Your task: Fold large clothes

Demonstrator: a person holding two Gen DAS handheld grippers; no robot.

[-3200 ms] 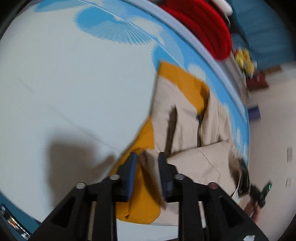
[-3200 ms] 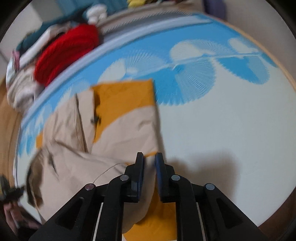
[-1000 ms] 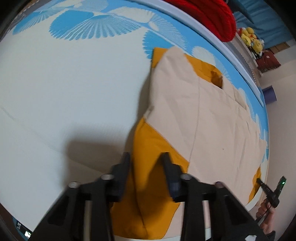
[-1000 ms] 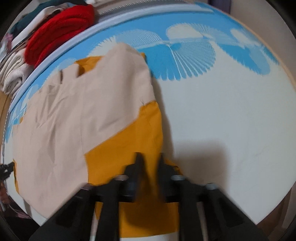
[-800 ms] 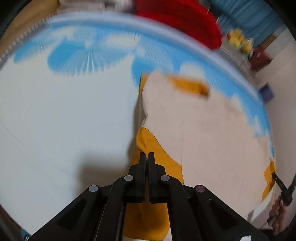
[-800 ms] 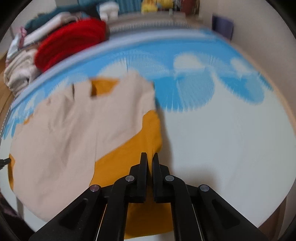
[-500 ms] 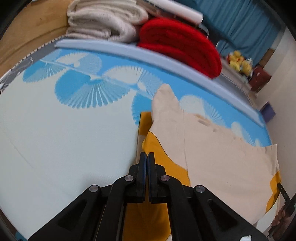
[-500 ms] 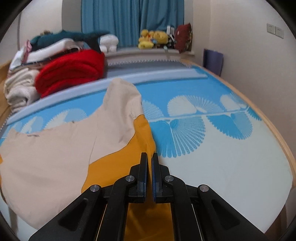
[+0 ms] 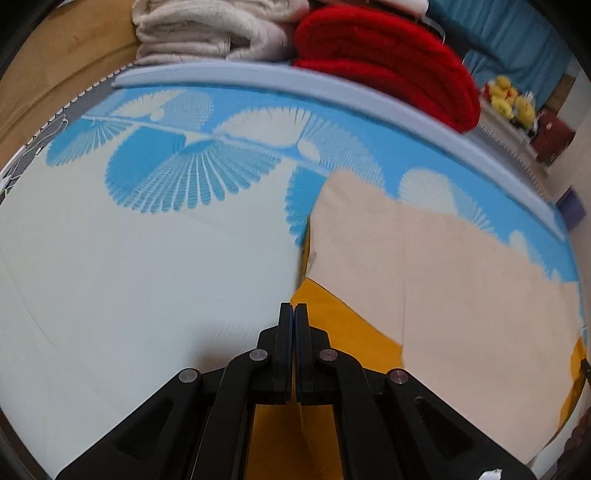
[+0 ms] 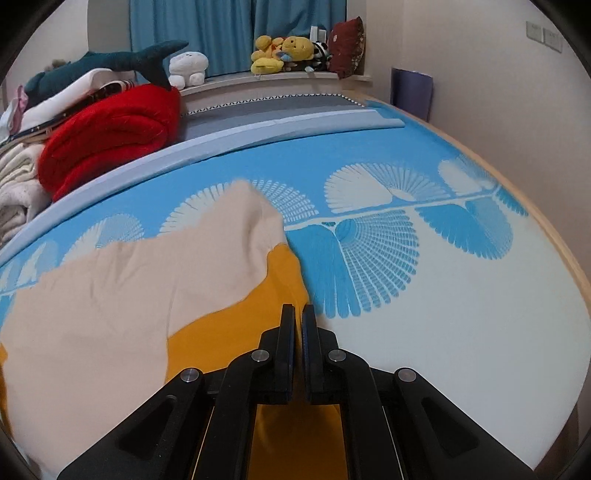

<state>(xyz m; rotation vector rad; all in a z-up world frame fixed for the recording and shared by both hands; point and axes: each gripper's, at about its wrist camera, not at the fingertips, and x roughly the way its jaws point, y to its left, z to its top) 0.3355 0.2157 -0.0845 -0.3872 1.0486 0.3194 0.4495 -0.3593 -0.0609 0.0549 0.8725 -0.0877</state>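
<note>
A large beige and mustard-yellow garment [image 9: 461,280] lies on the bed, folded over so the beige side faces up; it also shows in the right wrist view [image 10: 122,295]. My left gripper [image 9: 294,314] is shut on the garment's yellow near-left edge. My right gripper [image 10: 298,314] is shut on the garment's yellow near-right edge. Both hold the edge close to the mattress, and the fabric hangs down under the fingers.
The bed sheet [image 9: 129,258] is white with blue fan prints [image 10: 380,254]. Folded red [image 10: 110,133] and cream blankets [image 9: 214,29] lie stacked past the far bed edge. Plush toys [image 10: 284,51] sit on a ledge under blue curtains. A wall stands at the right.
Both grippers closed on the garment's yellow near edge, lifted it, and now hold it lower and flatter. The views tilted up toward the far end of the bed.
</note>
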